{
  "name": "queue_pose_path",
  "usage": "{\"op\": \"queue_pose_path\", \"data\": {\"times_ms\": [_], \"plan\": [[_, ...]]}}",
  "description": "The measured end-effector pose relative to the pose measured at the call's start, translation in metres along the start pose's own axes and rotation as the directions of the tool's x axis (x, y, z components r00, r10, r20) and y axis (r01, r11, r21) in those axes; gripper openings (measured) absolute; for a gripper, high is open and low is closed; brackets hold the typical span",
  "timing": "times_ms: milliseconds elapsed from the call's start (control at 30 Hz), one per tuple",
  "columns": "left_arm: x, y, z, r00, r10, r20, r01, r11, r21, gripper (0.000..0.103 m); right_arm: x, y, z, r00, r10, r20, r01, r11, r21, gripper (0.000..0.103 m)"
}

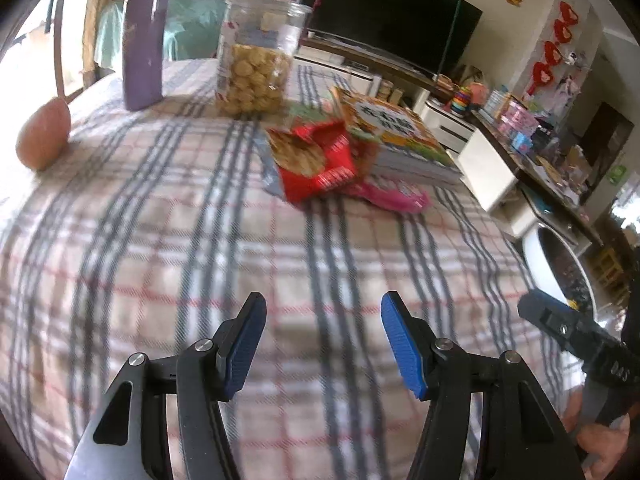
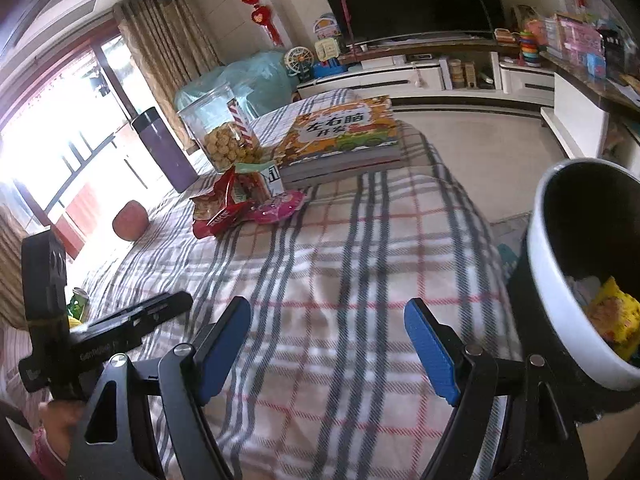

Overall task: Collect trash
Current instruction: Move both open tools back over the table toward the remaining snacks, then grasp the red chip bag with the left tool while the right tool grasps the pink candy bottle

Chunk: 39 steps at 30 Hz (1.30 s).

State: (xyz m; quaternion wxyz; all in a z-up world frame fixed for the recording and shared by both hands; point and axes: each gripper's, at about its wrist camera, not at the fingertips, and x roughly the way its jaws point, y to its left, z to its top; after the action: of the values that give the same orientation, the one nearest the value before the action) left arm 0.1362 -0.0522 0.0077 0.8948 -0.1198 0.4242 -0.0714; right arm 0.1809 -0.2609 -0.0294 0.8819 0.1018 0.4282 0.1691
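Note:
A crumpled red snack wrapper (image 1: 312, 160) lies on the plaid tablecloth (image 1: 200, 264) with a pink wrapper (image 1: 394, 196) beside it, next to a stack of books. Both also show in the right wrist view, the red wrapper (image 2: 218, 210) and the pink one (image 2: 280, 206). A white-rimmed trash bin (image 2: 560, 320) stands at the table's right edge and holds a yellow wrapper (image 2: 614, 320). My left gripper (image 1: 323, 344) is open and empty above the cloth, well short of the wrappers. My right gripper (image 2: 327, 352) is open and empty, left of the bin.
A clear jar of snacks (image 1: 258, 56), a purple bottle (image 1: 144, 40), an apple (image 1: 44, 136) and the book stack (image 1: 400, 140) stand at the far side. A green can (image 2: 78, 302) lies at the left edge. A TV cabinet (image 2: 420, 76) lies beyond.

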Motion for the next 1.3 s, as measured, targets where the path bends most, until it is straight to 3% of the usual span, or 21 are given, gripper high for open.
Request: {"op": "queue_pose_path", "data": {"times_ms": [467, 533, 567, 600, 667, 967, 1133, 1300], "plan": [[0.055, 0.031, 0.068, 0.995, -0.096, 0.017, 0.096, 0.995, -0.038, 0.057, 0.038, 0.005, 0.016, 0.999, 0.019, -0.048, -0.018, 1.000, 0.018, 0.081], [0.068, 0.033, 0.070, 0.994, -0.110, 0.008, 0.111, 0.994, -0.022, 0.042, 0.042, 0.007, 0.020, 0.999, 0.020, -0.050, -0.019, 1.000, 0.012, 0.081], [0.074, 0.034, 0.072, 0.993, -0.119, -0.002, 0.119, 0.993, -0.017, 0.021, 0.044, 0.009, 0.023, 0.999, 0.019, -0.048, -0.019, 1.000, 0.009, 0.081], [0.081, 0.036, 0.073, 0.991, -0.136, -0.019, 0.135, 0.991, -0.015, 0.009, 0.046, 0.012, 0.026, 0.999, 0.021, -0.045, -0.020, 1.000, 0.007, 0.081], [0.088, 0.041, 0.073, 0.987, -0.161, -0.028, 0.160, 0.987, -0.020, 0.005, 0.052, 0.016, 0.031, 0.999, 0.025, -0.044, -0.024, 1.000, 0.004, 0.081], [0.061, 0.079, 0.057, 0.979, -0.199, -0.042, 0.199, 0.980, -0.008, 0.002, 0.084, 0.050, 0.060, 0.996, 0.061, -0.069, -0.072, 0.984, -0.161, 0.081], [0.053, 0.101, 0.050, 0.973, -0.224, -0.049, 0.217, 0.969, -0.117, 0.002, 0.102, 0.071, 0.067, 0.987, 0.097, -0.130, -0.131, 0.947, -0.292, 0.081], [0.053, 0.111, 0.034, 0.978, -0.208, -0.036, 0.198, 0.962, -0.186, 0.002, 0.116, 0.084, 0.058, 0.967, 0.140, -0.214, -0.200, 0.936, -0.290, 0.080]]}}
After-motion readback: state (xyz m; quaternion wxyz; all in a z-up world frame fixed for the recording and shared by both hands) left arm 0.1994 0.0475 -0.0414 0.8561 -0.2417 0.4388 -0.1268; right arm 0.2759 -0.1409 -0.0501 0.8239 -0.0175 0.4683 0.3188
